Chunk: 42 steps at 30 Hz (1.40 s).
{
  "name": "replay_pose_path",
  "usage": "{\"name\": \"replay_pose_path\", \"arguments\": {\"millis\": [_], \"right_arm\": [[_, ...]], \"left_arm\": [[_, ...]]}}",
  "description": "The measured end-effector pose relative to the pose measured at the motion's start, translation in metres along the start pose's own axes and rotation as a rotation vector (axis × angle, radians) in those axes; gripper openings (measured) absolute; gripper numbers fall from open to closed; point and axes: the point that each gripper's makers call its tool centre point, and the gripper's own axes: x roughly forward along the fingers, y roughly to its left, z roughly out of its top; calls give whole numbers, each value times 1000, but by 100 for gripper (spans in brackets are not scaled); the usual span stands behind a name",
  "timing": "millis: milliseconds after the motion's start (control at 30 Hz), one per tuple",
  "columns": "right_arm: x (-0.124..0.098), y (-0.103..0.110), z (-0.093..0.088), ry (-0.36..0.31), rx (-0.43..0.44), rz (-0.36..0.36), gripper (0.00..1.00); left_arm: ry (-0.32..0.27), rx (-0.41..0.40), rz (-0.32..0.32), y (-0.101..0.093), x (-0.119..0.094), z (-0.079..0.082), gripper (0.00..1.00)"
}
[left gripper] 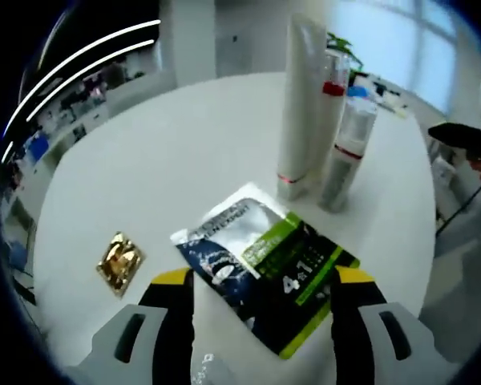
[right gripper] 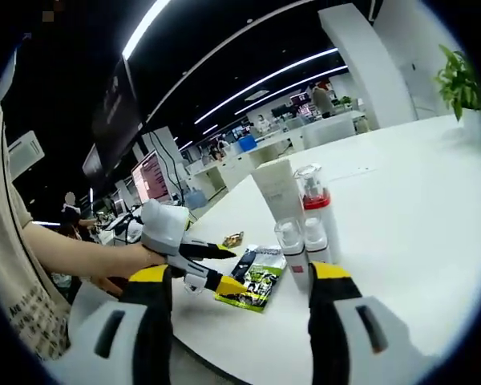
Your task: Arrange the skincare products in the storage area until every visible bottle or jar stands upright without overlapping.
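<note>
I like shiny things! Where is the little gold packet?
In the left gripper view, the gold packet lies flat on the white table, left of the green-and-blue sachet.

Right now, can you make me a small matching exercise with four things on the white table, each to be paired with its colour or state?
Things:
1. tall tube
2. sachet
3. small packet
4. pump bottle

States:
A. gold, lying alone to one side
B. white, standing upright on its cap
C. flat, with a green and dark blue print
D. upright, clear cap with a red band

Pairs: 1-B, 2-C, 3-A, 4-D
</note>
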Motion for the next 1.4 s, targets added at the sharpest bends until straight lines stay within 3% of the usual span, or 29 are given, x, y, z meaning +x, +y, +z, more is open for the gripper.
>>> {"name": "replay_pose_path", "arguments": {"millis": [533, 700, 933, 1133, 1400], "right_arm": [[-6, 8, -3, -10, -35, 12, 72], [-4, 12, -3, -17, -59, 35, 79], [-5, 14, -6, -6, -68, 47, 81], [-6, 10, -6, -6, -73, 24, 87], [-6, 7, -6, -8, -76, -8, 96]], "left_arm": [[-19, -73, 25, -14, -41, -18, 80], [-23, -99, 50, -14, -59, -30, 82], [-44, -98, 92, -12, -88, -37, 88], [-91, -147, 116, -9, -109, -37, 95], [-104, -193, 132, -13, -127, -45, 97]]}}
